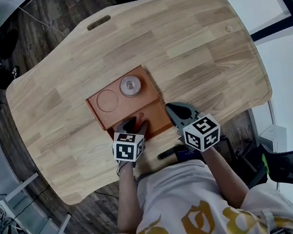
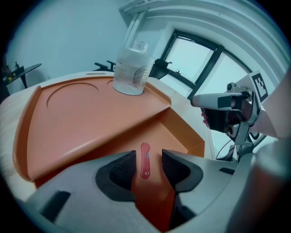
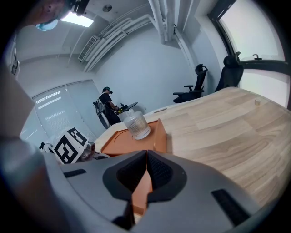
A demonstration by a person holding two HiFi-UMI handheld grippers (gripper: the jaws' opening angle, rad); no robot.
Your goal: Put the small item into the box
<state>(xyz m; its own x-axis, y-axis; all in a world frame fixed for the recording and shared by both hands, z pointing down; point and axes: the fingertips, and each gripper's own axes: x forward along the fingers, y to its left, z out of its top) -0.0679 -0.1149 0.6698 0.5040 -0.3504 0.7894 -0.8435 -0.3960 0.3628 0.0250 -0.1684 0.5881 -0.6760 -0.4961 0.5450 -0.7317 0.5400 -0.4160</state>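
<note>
Left gripper (image 2: 149, 164): the 2 jaws stand spread, pads clear of any object. The small red item (image 2: 145, 160), a flat elongated piece, lies directly between them on the floor of the lower compartment, touching neither pad, its long axis running along the line the jaws point.

Right gripper (image 3: 146, 157): the 2 jaws are pressed together at the tips. Orange of the box shows through the gap below the tips, and no view settles whether anything is pinched there. In the head view this gripper sits just beside the near right corner of the box, with the left gripper over the near edge.

Box (image 1: 95, 114): orange, with 1 sunken compartment on the near side and 1 raised shelf beyond it. The shelf carries a round recess (image 2: 75, 88) and, beside it, a clear jar (image 2: 132, 68) standing upright.

The wooden table (image 1: 191, 51) bears the box.
</note>
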